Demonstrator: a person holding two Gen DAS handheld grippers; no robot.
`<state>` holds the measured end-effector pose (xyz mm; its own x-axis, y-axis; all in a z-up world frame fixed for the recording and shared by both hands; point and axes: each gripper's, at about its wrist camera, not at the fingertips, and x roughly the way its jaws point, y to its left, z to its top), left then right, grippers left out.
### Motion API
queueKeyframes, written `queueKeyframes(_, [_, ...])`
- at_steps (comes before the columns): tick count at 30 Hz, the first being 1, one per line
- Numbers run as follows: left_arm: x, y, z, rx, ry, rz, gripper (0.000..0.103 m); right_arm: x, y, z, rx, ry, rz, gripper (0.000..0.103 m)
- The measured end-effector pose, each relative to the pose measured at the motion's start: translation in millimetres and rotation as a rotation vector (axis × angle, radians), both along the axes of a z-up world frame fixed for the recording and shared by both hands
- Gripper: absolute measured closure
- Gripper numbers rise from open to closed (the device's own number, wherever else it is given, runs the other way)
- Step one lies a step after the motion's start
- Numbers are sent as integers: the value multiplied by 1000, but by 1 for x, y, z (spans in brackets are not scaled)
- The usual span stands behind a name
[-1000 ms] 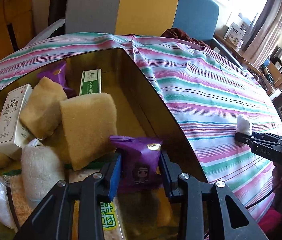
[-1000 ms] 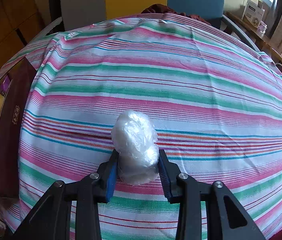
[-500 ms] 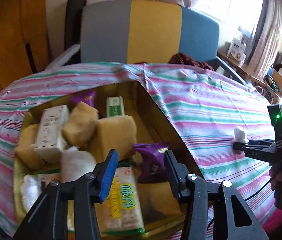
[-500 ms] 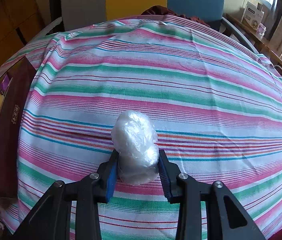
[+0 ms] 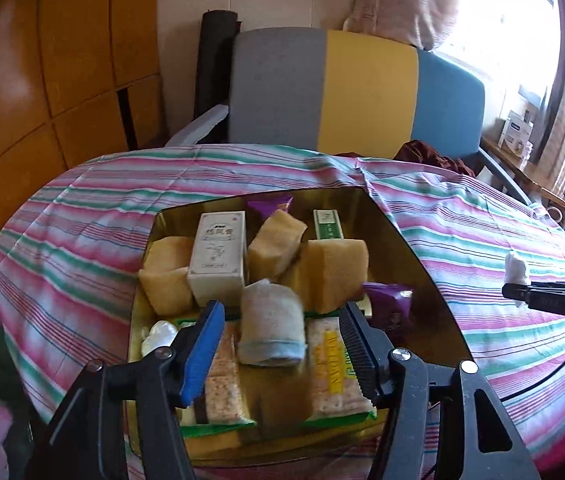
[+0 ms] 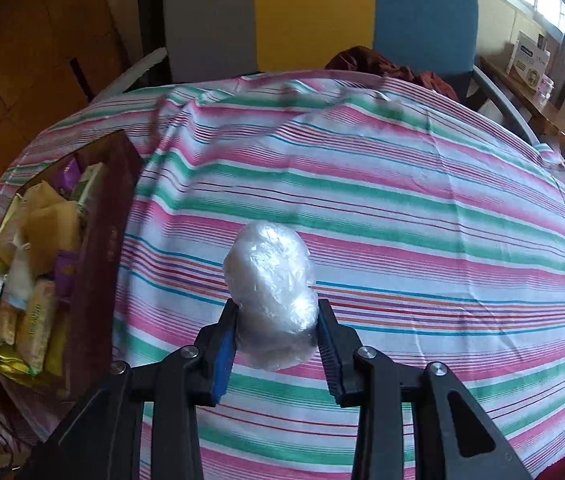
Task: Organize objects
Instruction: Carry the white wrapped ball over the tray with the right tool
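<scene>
A gold tray on the striped tablecloth holds yellow sponges, a white carton, a green carton, a rolled grey cloth, cracker packs and a purple snack packet. My left gripper hovers above the tray's near end, jaws opening, gripping nothing. My right gripper is shut on a white plastic-wrapped ball, held above the cloth to the right of the tray. In the left wrist view the right gripper shows at far right with the ball.
A chair with a grey, yellow and blue back stands behind the table, with a dark red cloth on its seat. The striped tablecloth spreads to the right. Wooden panels line the left; a shelf with boxes is far right.
My left gripper let go of the purple packet, which now lies in the tray, then drew back and up with widening jaws. My right gripper rose off the cloth with the ball.
</scene>
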<state>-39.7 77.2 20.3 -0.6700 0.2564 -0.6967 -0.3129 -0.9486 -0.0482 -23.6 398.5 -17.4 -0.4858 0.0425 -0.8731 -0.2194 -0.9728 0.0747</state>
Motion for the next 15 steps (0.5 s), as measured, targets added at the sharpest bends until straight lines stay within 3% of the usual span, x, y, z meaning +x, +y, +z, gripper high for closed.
queueKeyframes(8, [2,-20,-5,19,-10,35,38,-15,-91,35,-51,73,209,66])
queueKeyframes(15, [-1,-53,-6,39,-16,120,36,-31,-176,33,-112,45,421,66])
